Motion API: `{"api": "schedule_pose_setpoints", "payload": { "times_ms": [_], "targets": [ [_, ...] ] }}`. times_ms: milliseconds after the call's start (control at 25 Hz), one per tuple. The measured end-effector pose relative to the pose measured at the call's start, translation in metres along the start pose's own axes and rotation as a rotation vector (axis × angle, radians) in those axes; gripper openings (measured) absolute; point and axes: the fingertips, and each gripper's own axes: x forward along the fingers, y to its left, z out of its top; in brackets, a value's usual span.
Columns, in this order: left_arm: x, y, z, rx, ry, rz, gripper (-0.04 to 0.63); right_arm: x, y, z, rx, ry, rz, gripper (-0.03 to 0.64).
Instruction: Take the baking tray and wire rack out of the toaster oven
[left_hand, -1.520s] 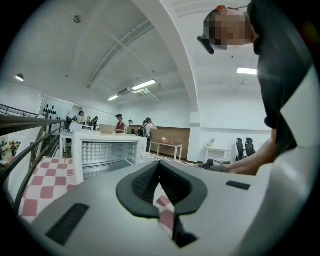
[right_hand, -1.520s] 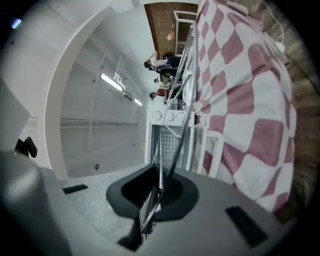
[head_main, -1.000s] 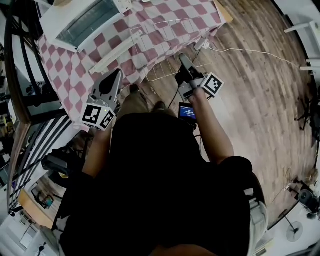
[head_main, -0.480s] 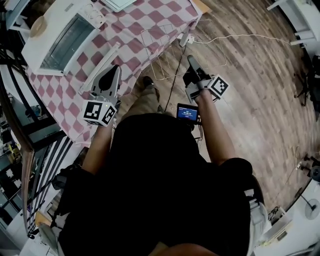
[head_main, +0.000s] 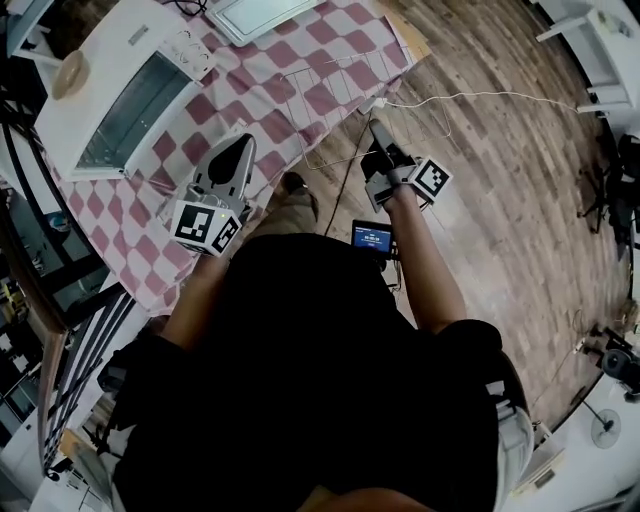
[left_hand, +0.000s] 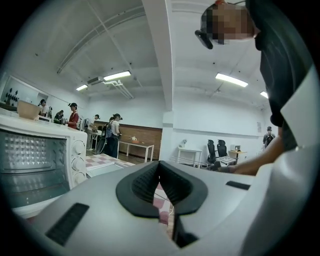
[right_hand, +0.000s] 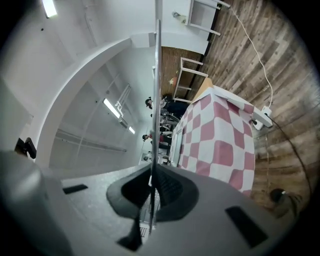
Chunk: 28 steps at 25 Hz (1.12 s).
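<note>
My right gripper (head_main: 378, 132) is shut on one edge of the wire rack (head_main: 340, 105), which hangs level over the table's near corner and the floor. In the right gripper view the rack (right_hand: 158, 75) shows edge-on as a thin line pinched between the pads. Beside the table edge, my left gripper (head_main: 240, 150) is shut and holds nothing; its pads (left_hand: 150, 182) meet at the tip. The white toaster oven (head_main: 130, 100) stands on the table at the left, also seen as the oven (left_hand: 35, 160) in the left gripper view. The baking tray (head_main: 265, 15) lies on the table beyond the oven.
A pink-and-white checked cloth covers the table (head_main: 150, 230). A power strip and a white cable (head_main: 480, 97) lie on the wooden floor to the right. White furniture (head_main: 600, 60) stands at the far right. People and desks fill the room's background (left_hand: 115, 132).
Both grippers have moved along the table's edge, the right one carrying the wire rack with it. The head view has swung, so the oven and table now sit further left and lower.
</note>
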Motion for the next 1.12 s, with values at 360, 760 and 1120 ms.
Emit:
{"api": "schedule_pose_setpoints", "payload": {
  "times_ms": [360,760,1120],
  "targets": [
    [0.038,0.049,-0.006,-0.073,0.029,-0.01,-0.008,0.094,-0.032,0.013,-0.01,0.095,-0.064,0.003],
    [0.048,0.105,-0.029,-0.18,0.076,0.051,-0.008,0.167,-0.079,0.008,0.039,0.209,-0.131,0.003],
    [0.063,0.132,-0.039,-0.226,0.092,0.068,-0.008,0.214,-0.115,0.008,0.038,0.275,-0.2,0.003]
  ]
}}
